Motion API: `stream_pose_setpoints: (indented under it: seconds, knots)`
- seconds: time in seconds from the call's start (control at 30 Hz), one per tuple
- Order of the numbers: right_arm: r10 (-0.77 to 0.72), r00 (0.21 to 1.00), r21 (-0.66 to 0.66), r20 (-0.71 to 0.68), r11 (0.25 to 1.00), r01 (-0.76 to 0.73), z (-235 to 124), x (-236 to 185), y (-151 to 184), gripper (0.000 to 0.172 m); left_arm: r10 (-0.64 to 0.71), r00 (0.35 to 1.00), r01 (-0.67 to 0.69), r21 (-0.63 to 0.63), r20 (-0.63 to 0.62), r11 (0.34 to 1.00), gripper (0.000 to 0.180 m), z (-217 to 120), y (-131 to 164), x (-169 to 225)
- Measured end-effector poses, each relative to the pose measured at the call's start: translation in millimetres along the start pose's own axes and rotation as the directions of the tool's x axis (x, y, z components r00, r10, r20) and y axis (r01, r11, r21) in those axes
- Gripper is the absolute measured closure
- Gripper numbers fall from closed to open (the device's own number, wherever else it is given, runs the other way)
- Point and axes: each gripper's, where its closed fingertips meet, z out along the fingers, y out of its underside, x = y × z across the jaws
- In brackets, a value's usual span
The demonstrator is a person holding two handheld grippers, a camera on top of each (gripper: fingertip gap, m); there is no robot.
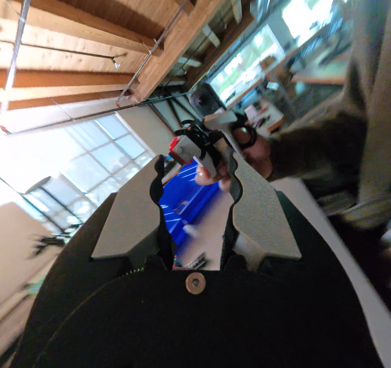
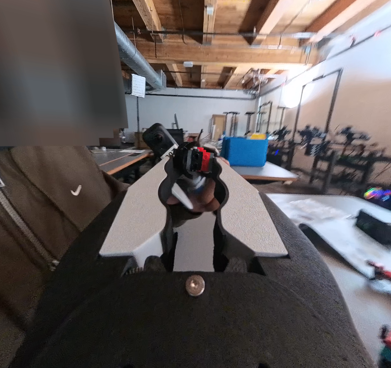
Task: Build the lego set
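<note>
My right tongs [image 2: 191, 165] clamp a red, black and grey brick block [image 2: 200, 161] — my left tongs [image 1: 195, 167] gape wide, bare, above the blue bin [image 1: 186, 201].

White label [image 2: 169, 152] under camera [image 2: 157, 140]: dark characters, partly hidden, unreadable. White tick logo [image 2: 76, 189] on jacket [image 2: 42, 210]. Hanging sheet [image 2: 138, 85]: print too small to read.
</note>
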Motion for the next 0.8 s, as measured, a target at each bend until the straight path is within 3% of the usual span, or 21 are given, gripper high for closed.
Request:
stream_pose_setpoints:
  seconds: [0.1, 0.2, 0.4, 0.8]
  knots:
    - [-0.229, 0.972, -0.014, -0.051, 0.973, 0.228, -3.6, -2.5, -3.3, 0.135, -0.267, 0.963, 0.270, 0.062, -0.045, 0.961, 0.115, 0.9, -9.7, -5.7]
    - [-0.367, 0.926, -0.046, -0.085, 0.930, 0.365, -4.3, -3.9, -3.8, 0.135, -0.391, 0.915, 0.395, 0.026, -0.097, 0.918, 0.116, 7.2, -10.5, -2.5]
    - [-0.503, 0.862, -0.077, -0.060, 0.863, 0.499, -4.5, -12.5, 0.8, 0.134, -0.413, 0.901, 0.417, 0.001, -0.134, 0.909, 0.133, 14.7, -12.5, 8.2]
    - [-0.530, 0.848, -0.038, -0.013, 0.848, 0.529, -8.6, -20.2, 3.7, 0.134, -0.405, 0.897, 0.416, 0.029, -0.178, 0.909, 0.139, 12.3, -14.9, 14.2]
